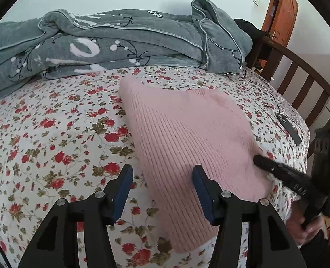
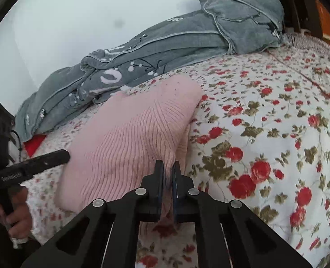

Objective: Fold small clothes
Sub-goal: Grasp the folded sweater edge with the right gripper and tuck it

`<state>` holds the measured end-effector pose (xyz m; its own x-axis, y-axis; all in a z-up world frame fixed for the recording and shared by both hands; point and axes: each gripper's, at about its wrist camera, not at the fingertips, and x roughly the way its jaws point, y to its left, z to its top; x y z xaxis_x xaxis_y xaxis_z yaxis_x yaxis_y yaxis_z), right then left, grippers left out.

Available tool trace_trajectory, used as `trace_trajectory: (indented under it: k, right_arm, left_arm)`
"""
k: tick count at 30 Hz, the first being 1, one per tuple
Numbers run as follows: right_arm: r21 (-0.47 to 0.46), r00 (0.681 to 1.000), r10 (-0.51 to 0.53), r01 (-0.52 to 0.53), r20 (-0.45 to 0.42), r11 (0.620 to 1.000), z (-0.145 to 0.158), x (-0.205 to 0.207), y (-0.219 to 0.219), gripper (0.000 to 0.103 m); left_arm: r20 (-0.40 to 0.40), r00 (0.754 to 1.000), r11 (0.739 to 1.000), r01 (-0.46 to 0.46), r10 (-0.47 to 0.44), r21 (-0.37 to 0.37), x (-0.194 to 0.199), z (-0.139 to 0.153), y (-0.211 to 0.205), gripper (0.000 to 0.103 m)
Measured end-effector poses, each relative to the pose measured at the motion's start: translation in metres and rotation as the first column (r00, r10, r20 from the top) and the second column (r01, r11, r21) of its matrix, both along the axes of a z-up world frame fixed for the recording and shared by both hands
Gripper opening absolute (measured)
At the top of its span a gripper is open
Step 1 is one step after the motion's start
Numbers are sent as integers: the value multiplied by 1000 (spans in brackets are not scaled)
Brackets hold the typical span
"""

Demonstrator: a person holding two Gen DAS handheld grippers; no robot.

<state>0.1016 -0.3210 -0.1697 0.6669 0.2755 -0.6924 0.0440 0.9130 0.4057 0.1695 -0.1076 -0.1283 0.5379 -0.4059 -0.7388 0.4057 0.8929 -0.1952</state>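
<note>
While lettering blurs, right hand-held gripper (image 2: 167, 167) pinches pink sweater (image 2: 129, 131).

Both tools are matt black plastic. The left gripper (image 1: 162, 174) has two dark blue pads (image 1: 199, 185) on angular black arms with triangular cut-outs and round silver screw heads (image 1: 225, 193) at the joints. The right gripper (image 2: 167, 167) matches it, with narrow blue pads (image 2: 176, 178). A hand (image 2: 15, 214) beside the pink sweater (image 2: 129, 138) wraps a black handle; faint lettering marks that tool's finger.

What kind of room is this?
Most likely a bedroom: a bed with a flowery sheet, a gray blanket bunched along the wall, a wooden bed rail, and a pink sweater lying on it.
</note>
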Motion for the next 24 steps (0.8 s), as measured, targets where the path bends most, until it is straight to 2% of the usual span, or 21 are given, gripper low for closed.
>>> trace_trajectory:
  k: [3,4,8,9,10,12,15,16,18,20,22,24]
  right_arm:
    - [44,999,-26,25,20,999,14,10,-7,35]
    - [54,999,-36,34,29,998,17,14,-8,37]
    - [103,999,-40,41,-10,994,10,42,-7,37]
    - [113,999,-36,38,-24,993,5,46,-6,34]
    - [124,999,-27,31,-32,992,1,49,-5,20]
    - [107,1000,-29,29,-1,994,6,46,-5,13]
    - [127,994,-59,47,94,991,26,30,-17,12]
    - [131,993,-73,60,94,990,25,28,-20,12]
    - [86,998,-62,61,11,994,4,37,-15,12]
    - [50,998,-55,56,-15,997,-12,40,-11,15]
    - [42,997,-80,80,-7,996,-4,35,-16,37]
    - [96,996,-84,84,-5,992,8,31,-23,41]
  left_arm:
    - [-15,1000,999,-19,18,-31,7,-1,3,53]
    - [-26,999,999,-24,23,-49,9,-1,4,53]
    - [-50,998,996,-37,33,-81,13,-3,6,53]
    - [-51,998,996,-39,34,-84,13,-3,7,53]
    - [-52,998,996,-40,36,-84,12,-3,8,53]
    - [-52,998,996,-40,36,-78,12,-2,11,53]
    - [-41,999,996,-28,25,-90,11,1,15,55]
    - [-40,999,995,-26,22,-101,11,2,16,55]
    - [-56,998,994,-29,23,-107,13,0,13,55]
    - [-67,998,993,-27,19,-112,14,-2,10,55]
    - [-69,998,992,-18,9,-124,15,-4,8,55]
    - [-81,997,991,-17,6,-132,18,-7,7,56]
